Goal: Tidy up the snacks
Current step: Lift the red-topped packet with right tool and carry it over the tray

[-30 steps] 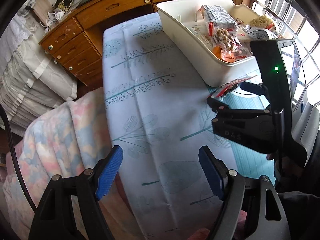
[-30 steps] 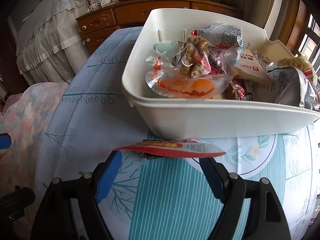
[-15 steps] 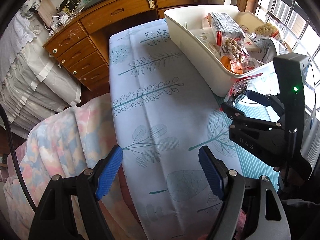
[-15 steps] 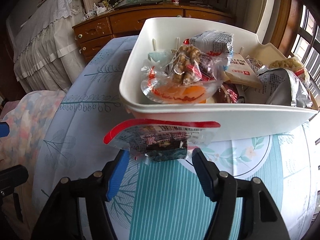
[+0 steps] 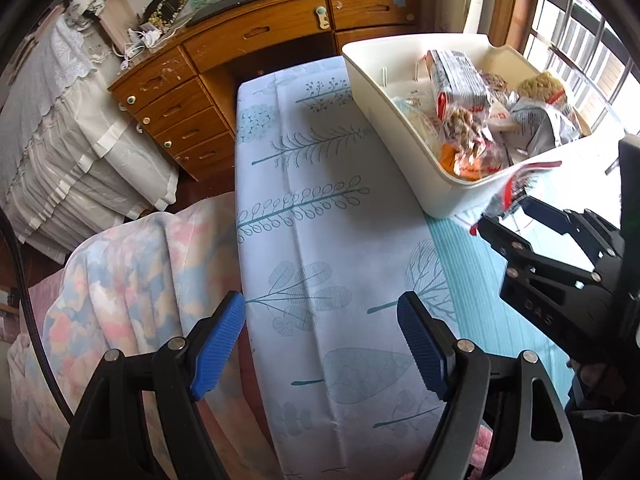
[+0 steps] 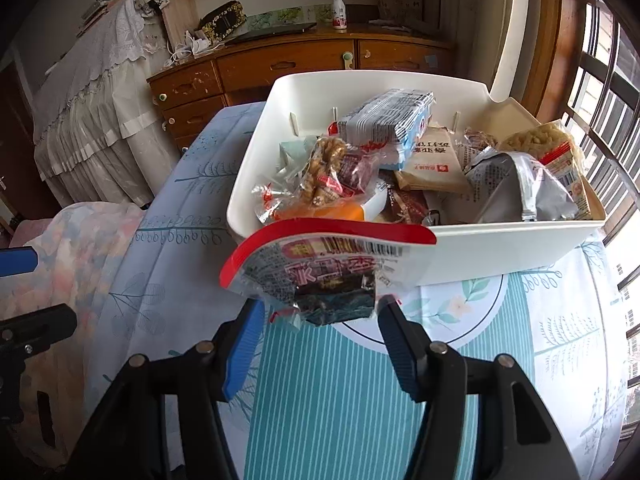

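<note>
On the counter [image 6: 560,360], under a smooth cloth [image 5: 320,240] printed with teal leaves and stripes, stands one white plastic bin [image 6: 500,248], glossy, with rounded corners and sloping walls. It is heaped with crinkly snack packets; their exact number cannot be told. Among them are a blue-and-white striped pack [image 6: 388,120], a clear bag of knobbly brown twists [image 6: 332,168], a flat tan paper pouch [image 6: 432,160], a crumpled silver foil bag [image 6: 520,188] and a pale, lumpy noodle cake [image 6: 540,140] at the far right.

Just short of the bin's near wall, the right gripper [image 6: 320,312] is closed on a single packet [image 6: 320,264]: clear film with a red curved top edge, a barcode and a dark block inside. Its two ribbed blue pads [image 6: 244,344] pinch the lower end, and the packet's top reaches the height of the bin's rim, apart from the cloth. From the left wrist view the same packet [image 5: 516,184] shows blurred beside the bin corner.

The left gripper [image 5: 320,340] hangs spread wide over the cloth near the counter's edge, with nothing between its two blue pads [image 5: 218,344]. A soft pastel blanket [image 5: 120,280] lies beside the counter, and a scuffed wooden dresser [image 5: 260,40] stands behind.
</note>
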The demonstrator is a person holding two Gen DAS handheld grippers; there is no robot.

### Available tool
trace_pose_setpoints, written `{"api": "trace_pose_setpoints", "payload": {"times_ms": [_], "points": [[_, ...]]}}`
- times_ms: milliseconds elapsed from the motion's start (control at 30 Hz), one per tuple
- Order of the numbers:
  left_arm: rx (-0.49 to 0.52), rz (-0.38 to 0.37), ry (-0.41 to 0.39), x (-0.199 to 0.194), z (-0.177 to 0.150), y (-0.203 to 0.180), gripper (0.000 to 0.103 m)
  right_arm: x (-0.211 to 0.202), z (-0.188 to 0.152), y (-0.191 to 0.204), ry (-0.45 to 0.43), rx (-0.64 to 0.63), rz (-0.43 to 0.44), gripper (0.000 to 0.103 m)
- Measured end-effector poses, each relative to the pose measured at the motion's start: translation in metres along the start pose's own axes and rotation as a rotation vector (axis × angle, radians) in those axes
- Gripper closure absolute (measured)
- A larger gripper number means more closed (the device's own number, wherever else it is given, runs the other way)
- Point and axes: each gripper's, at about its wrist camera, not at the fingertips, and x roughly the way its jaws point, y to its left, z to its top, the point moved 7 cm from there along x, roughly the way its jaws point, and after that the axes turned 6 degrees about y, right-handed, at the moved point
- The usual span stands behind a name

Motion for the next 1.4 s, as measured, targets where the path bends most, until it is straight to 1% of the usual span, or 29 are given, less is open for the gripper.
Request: {"api": "trace_pose_setpoints", "payload": {"times_ms": [300,500,600,800,1000,1067,1200,1233,1367,1400], "points": [[-0.122,0.006,0.002,-0.013,0.013,-0.023,0.026,-0.037,0.011,-0.021,-0.037,-0.051,0.049,0.044],[-0.215,-0.001,-0.006,-0.02,0.031,-0.047,0.026,-0.062,0.031,-0.046,-0.052,-0.088,0.078,0.044],[-0.271,0.001,-0.003,-0.02,0.037,-0.06,0.026,-0.071,0.042,-0.059,-0.068,-0.127,0.087,0.044],[-0.396,0.017,0.007,-0.019,0.04,-0.078,0.026,-0.074,0.057,-0.088,-0.077,-0.201,0.115,0.044],[-0.506,0.075,0.024,-0.025,0.023,-0.082,0.026,-0.063,0.071,-0.104,-0.072,-0.253,0.162,0.044],[-0.533,0.091,0.032,-0.028,0.016,-0.082,0.026,-0.059,0.076,-0.107,-0.084,-0.27,0.167,0.044],[-0.559,0.103,0.04,-0.034,0.007,-0.081,0.026,-0.05,0.092,-0.113,-0.081,-0.267,0.184,0.043],[-0.561,0.107,0.036,-0.036,0.006,-0.081,0.026,-0.049,0.095,-0.115,-0.079,-0.261,0.19,0.041],[-0.551,0.1,0.003,-0.045,0.013,-0.079,0.026,-0.05,0.104,-0.114,-0.078,-0.261,0.202,0.04],[-0.545,0.095,-0.005,-0.047,0.016,-0.079,0.026,-0.052,0.105,-0.114,-0.081,-0.262,0.199,0.036]]}}
